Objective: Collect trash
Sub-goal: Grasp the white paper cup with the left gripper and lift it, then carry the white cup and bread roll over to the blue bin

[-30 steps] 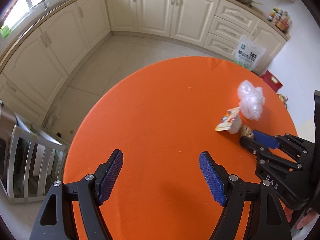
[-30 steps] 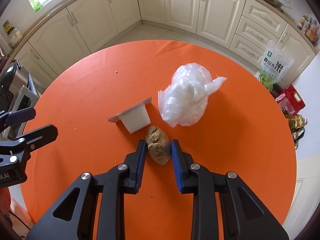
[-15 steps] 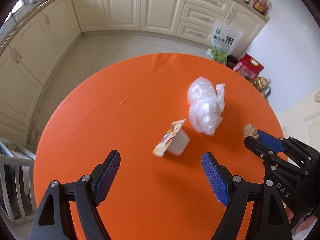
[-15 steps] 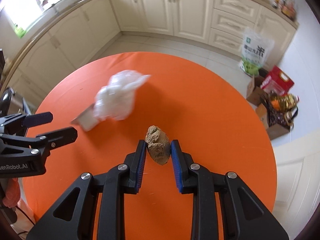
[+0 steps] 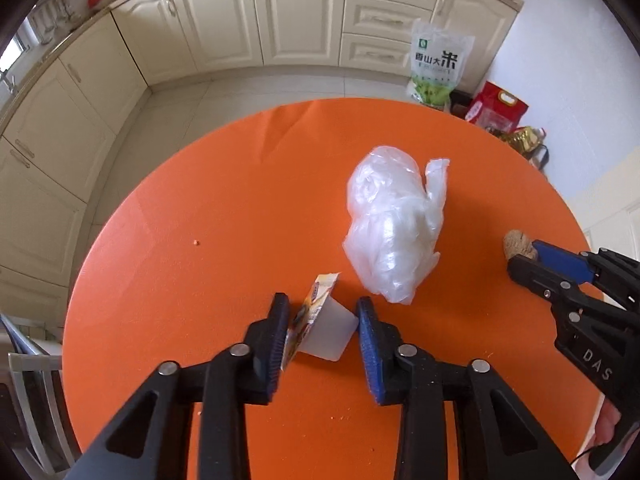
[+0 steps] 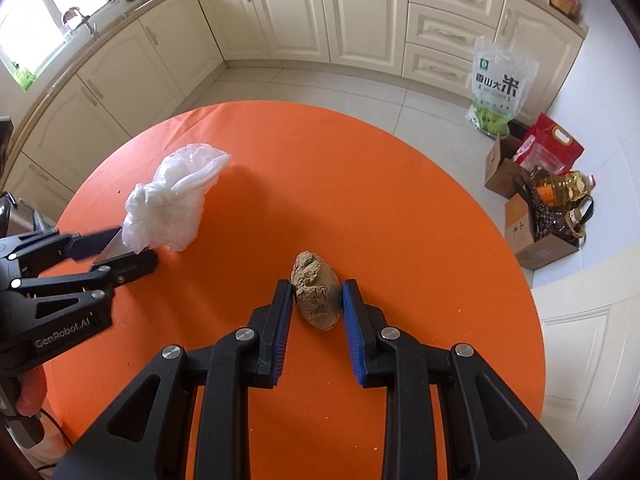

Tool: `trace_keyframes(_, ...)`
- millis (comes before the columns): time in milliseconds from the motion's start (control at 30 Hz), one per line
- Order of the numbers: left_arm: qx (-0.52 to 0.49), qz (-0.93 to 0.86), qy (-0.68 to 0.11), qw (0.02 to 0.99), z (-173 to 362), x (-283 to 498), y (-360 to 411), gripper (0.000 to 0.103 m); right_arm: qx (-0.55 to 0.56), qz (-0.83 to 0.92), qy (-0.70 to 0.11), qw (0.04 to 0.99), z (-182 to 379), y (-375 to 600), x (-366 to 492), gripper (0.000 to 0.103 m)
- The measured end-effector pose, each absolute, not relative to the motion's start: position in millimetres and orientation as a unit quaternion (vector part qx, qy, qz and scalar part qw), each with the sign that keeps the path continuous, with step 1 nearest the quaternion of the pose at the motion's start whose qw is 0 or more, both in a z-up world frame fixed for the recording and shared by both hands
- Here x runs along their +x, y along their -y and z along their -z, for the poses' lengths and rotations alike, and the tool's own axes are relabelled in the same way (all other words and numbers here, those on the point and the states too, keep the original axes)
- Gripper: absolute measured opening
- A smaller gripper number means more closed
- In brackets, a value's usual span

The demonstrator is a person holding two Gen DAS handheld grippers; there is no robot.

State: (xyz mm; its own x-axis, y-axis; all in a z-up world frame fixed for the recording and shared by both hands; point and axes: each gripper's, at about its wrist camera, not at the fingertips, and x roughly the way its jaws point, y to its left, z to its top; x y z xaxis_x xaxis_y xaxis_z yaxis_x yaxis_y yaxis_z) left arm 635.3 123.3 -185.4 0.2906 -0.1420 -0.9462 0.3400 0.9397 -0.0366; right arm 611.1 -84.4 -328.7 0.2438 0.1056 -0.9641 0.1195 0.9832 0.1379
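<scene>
A white plastic cup (image 5: 326,332) with a peeled printed lid lies on its side on the round orange table (image 5: 224,216). My left gripper (image 5: 323,330) is shut on it, pads on both sides. A crumpled clear plastic bag (image 5: 394,236) lies just beyond the cup; it also shows in the right wrist view (image 6: 172,200). My right gripper (image 6: 316,302) is shut on a brown lump of food waste (image 6: 316,294) and holds it over the table. The lump (image 5: 518,244) shows at the right in the left wrist view.
Cream kitchen cabinets (image 6: 360,12) run along the far wall. A rice bag (image 6: 498,88), a red bag (image 6: 548,148), cardboard boxes and oil bottles (image 6: 560,196) stand on the floor beyond the table's right side. Crumbs dot the table near me.
My left gripper has moved forward to the cup and shut on it. My right gripper has kept the brown lump and swung to the right, away from the bag.
</scene>
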Motion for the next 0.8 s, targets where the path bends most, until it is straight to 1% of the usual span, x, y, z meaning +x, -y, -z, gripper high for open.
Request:
trace_keyframes(167, 0.074, 0.143, -0.587, 0.794, 186, 630, -125, 0.023, 0.096, -0.001, -0.615, 0.783, 327, 80, 606, 0.026)
trace_keyframes(367, 0.062, 0.136, -0.590, 0.793, 173, 624, -127, 0.021, 0.096, -0.007, -0.614, 0.783, 321, 79, 599, 0.026)
trace_keyframes(800, 0.063, 0.158, -0.569, 0.805, 132, 571, -118, 0.020, 0.095, 0.011, -0.613, 0.785, 294, 89, 557, 0.026)
